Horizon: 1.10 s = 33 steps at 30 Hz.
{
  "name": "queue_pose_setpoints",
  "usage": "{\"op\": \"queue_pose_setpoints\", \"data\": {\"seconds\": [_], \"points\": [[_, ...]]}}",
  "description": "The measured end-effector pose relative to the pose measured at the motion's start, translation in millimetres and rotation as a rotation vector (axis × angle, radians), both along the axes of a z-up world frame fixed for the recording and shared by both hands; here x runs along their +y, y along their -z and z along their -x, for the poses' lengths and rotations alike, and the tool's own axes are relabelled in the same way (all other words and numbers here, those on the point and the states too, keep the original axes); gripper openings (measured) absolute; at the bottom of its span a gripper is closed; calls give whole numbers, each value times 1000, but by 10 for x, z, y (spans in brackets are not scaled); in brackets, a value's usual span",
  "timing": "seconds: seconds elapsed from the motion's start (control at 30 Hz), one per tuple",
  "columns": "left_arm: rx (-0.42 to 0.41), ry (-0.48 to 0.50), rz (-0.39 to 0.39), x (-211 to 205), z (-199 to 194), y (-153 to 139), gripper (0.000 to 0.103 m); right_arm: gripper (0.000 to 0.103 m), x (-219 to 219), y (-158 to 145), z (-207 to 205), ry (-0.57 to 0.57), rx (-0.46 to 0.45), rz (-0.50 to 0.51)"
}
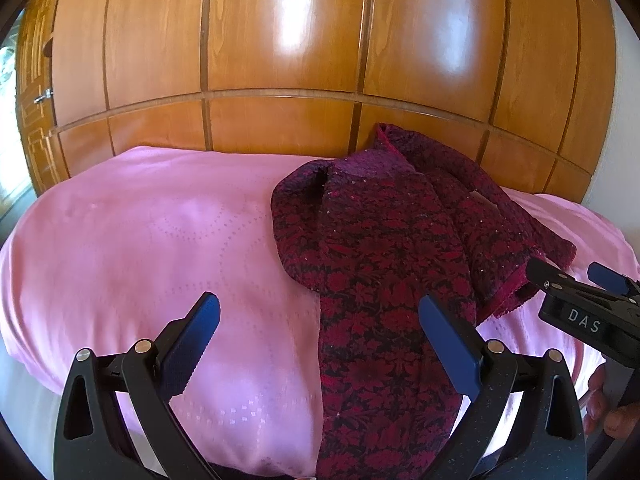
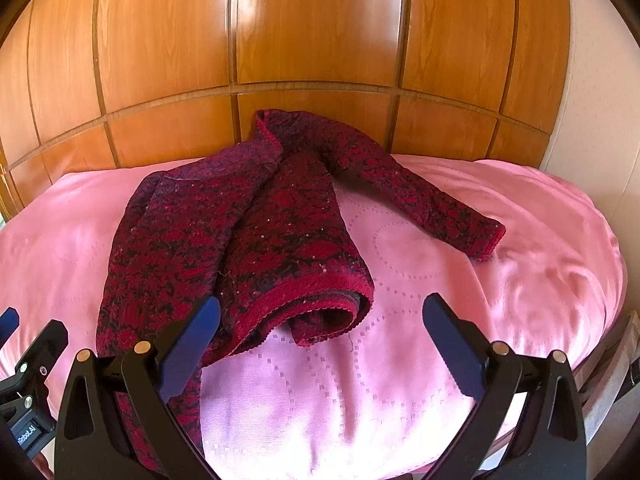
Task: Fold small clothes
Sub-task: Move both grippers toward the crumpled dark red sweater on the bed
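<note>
1. While the panelled wooden wardrobe [image 2: 320,40] is filling the whole background, its glossy doors are reflecting window light and standing right behind the far edge of the work surface.
2. Pink cloth [image 2: 460,380], covering a rounded padded surface, is spreading across both views; its left half [image 1: 120,240] is lying bare, and a wide bare stretch is also lying open to the right of the garment in the right wrist view.
3. Red-and-black patterned sweater [image 2: 208,240], the task's garment, is lying on the pink cloth toward the middle, partly folded, with its ribbed red hem [image 2: 312,300] curling over itself near the front and one sleeve [image 2: 420,204] stretching out to the right, cuff resting flat on the cloth. Its upper end is reaching the wardrobe side.
4. Left gripper [image 1: 320,340] is hovering low over the front edge, fingers spread wide apart and holding nothing; its right finger [image 1: 448,344] is showing in front of the sweater's lower body.
5. Right gripper [image 2: 320,344] is likewise hovering with fingers wide apart and empty, its left finger [image 2: 188,352] showing in front of the hem.
6. A hand [image 1: 600,404] is gripping the right gripper's handle at the left wrist view's right edge.
7. Lettering "DAS" [image 1: 584,320] is showing on the right gripper's body; a partly legible label [image 2: 30,436] is showing on the left gripper.
</note>
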<state>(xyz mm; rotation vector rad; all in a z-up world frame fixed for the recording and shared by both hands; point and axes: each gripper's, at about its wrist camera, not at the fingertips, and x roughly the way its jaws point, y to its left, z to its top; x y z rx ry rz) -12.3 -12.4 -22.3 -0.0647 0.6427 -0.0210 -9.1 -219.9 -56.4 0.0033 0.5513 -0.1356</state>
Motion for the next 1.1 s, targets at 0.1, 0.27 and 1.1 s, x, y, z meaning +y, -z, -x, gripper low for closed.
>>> {"op": "queue_pose_setpoints", "data": {"seconds": [0.1,0.27,1.1], "points": [[3,4,-7,-17,-11,-3,98,101,-10,11,-8,0,8,-5],[19,13,-22,-46,-20,16,98,101,-41,-3,-6,8,7,-18],[18,141,-51,-234,13,-23,98,101,-163,-37,18,29,-6,-43]]}}
